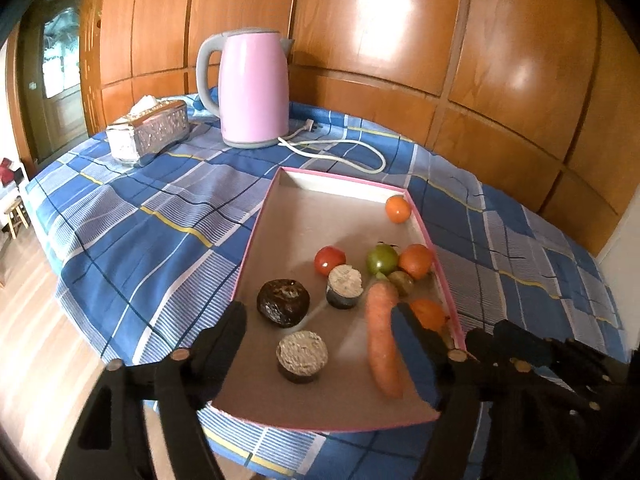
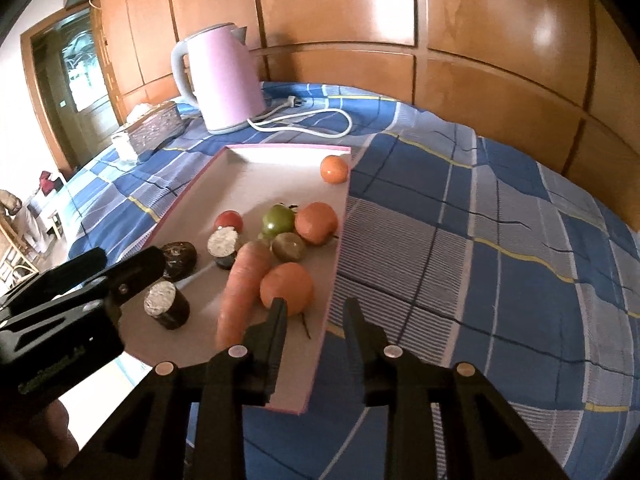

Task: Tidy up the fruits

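Observation:
A pink-rimmed shallow box on the checked tablecloth holds a carrot, several oranges, a red tomato, a green tomato, a dark round fruit and two dark cut pieces. My left gripper is open over the box's near end, its right finger beside the carrot. My right gripper is open, straddling the box's right rim near an orange.
A pink kettle with a white cord stands at the back of the table. A tissue box sits to its left. Wooden panels rise behind. The table edge drops to wooden floor on the left.

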The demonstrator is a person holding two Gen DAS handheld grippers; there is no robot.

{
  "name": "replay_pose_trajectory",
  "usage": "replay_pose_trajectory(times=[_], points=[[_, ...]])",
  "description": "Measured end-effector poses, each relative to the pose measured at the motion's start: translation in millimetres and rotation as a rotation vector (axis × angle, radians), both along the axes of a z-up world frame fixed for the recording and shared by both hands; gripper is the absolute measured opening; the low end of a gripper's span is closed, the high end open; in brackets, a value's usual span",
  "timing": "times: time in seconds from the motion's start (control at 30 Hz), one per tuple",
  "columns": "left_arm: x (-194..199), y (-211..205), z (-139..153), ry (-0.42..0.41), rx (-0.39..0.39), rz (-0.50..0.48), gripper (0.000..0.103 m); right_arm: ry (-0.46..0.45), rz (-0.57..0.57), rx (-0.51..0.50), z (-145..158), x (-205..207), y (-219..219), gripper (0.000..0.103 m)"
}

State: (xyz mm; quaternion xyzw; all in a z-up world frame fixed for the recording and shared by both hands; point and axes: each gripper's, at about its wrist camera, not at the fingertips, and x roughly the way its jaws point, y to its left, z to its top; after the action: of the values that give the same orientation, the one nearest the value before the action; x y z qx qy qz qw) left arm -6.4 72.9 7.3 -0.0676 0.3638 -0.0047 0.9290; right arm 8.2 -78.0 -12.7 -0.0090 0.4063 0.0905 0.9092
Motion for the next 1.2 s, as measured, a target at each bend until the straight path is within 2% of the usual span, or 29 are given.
replay_pose_trajectory(times=[0.13,0.27,0.53,0.67,0.83,1.2], points=[[-6.3,-4.2,0.1,-0.005,0.015,-0.002,0.087,-0.018,-0.005,-0.012,1.9,-6.8,-2.0,0.030],[-9.4,-4.5,-3.0,0.004,0.014,0.000,0.088,-0.032,-0.013,-0.011,4.5,-9.9,-3.5,0.030],[-10.8,-1.2,-2.8,-0.002,0.022,0.023,0.102,-0.031,-0.020,-0.015,3.2,-9.7,-3.9,0.030],[-11.7,-0.3,0.1,-0.019,0.019,0.026,0.103,-0.034,-0.020,-0.017,3.1,-9.9,-3.5,0.030],[-14.7,-2.6,4.7,-0.046,0.060,0.050,0.103,-0.042,-0.028,-0.018,2.9,-11.4,-4.6,0.030],[-19.7,7.1,3.1,-0.043,0.042,0.078,0.103,-0.062,-0.023,-0.025,4.7,-16.8,-1.7,0.030]])
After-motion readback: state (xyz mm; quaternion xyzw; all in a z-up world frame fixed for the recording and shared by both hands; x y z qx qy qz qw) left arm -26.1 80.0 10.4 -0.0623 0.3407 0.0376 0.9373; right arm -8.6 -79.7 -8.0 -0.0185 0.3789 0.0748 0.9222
